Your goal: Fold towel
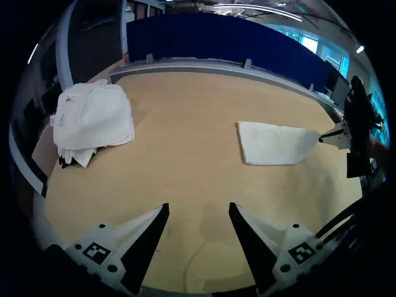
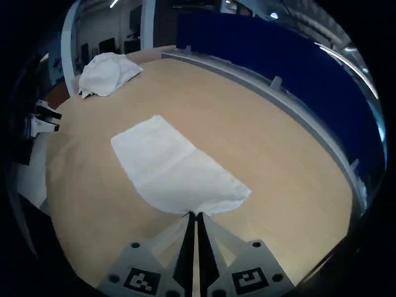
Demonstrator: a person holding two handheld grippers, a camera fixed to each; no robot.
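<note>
Right tool point(image 2: 194, 216) pinches the towel point(image 2: 168, 168) corner; left tool point(image 1: 198, 206) spread, well apart.

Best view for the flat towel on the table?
Right gripper view: the flat towel lies close and large, crease visible, the right gripper shut on its near corner. Left gripper view shows it smaller, farther off, toward the right.

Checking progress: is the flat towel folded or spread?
Folded: the towel shows a layer edge across its middle; right gripper shut on its corner.
</note>
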